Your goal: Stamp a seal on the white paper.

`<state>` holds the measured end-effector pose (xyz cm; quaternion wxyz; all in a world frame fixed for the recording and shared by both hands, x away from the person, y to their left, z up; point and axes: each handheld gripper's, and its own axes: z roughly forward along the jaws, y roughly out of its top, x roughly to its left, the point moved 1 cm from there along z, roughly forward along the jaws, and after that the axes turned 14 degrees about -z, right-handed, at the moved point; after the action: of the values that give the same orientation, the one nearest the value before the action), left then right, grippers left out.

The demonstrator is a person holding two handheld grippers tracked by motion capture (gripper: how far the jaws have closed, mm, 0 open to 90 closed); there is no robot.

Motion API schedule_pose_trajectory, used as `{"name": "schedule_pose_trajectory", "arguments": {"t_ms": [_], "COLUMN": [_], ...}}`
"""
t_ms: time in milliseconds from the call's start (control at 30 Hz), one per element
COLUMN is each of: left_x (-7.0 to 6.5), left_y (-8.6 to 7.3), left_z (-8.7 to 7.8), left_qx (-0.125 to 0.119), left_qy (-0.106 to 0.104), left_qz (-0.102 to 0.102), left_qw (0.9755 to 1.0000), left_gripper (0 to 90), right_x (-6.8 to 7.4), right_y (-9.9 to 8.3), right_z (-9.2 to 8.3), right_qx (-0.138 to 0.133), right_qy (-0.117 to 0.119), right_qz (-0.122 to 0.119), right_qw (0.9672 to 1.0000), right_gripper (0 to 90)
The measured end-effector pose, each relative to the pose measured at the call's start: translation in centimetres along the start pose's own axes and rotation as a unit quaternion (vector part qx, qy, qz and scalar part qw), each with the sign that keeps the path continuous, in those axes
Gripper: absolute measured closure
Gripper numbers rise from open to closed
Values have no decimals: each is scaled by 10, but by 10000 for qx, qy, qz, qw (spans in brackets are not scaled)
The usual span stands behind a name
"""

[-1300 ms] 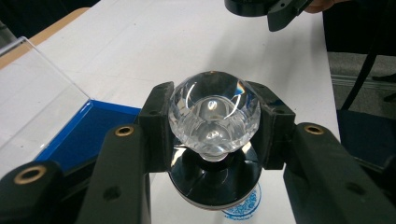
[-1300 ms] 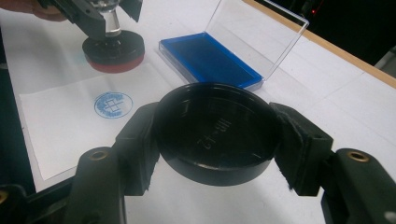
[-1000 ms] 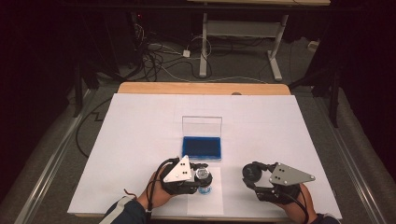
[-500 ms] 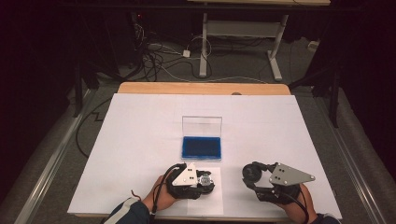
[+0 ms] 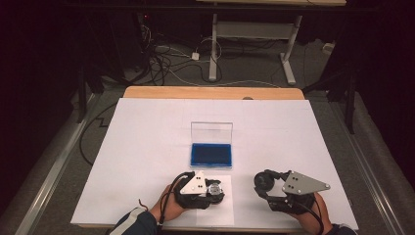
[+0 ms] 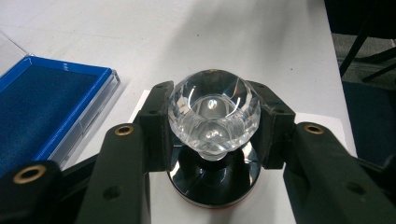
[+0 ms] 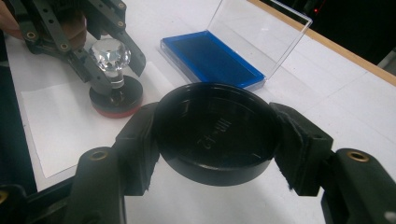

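The stamp's base runs under the left gripper's jaws — the ink pad is cut off at the left edge.

A white sheet covers the wooden worktop at the frame's centre. Beyond it, at the top, grey carpet floor carries tangled cables and a white desk frame. The surrounding room lies dark.

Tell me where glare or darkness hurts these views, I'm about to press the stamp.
Left gripper view: bright highlights on the clear faceted crystal knob of the round black stamp; jaw bases near the lens look soft. Right gripper view: the shallow round black cap is sharp, its embossed lettering hard to read. High view: the white-covered table is evenly lit, surroundings nearly black.
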<state>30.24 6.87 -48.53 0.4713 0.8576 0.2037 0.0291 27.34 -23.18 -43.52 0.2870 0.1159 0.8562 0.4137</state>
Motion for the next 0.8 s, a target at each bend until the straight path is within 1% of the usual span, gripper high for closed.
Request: {"name": "schedule_pose_trajectory", "arguments": {"t_ms": [267,300,633,800], "left_x": [1,1,1,1], "left_y": [0,-1,-1,-1], "left_z": [0,1,0,0], "left_qx": [-1,-17,9,3], "left_qy": [-4,-20,-17,-28], "left_qz": [-18,-52,-8,-33], "left_qw": [10000,10000,10000,10000], "left_gripper": [542,542,542,542], "right_x": [0,0,0,0], "right_y": [0,0,0,0], "right_z": [1,1,1,1], "right_qx": [1,2,7,9], "right_qy": [1,-1,2,18], "right_qz": [-4,-3,-4,-6], "right_qw": [10000,10000,10000,10000], "right_gripper": [380,380,380,381]}}
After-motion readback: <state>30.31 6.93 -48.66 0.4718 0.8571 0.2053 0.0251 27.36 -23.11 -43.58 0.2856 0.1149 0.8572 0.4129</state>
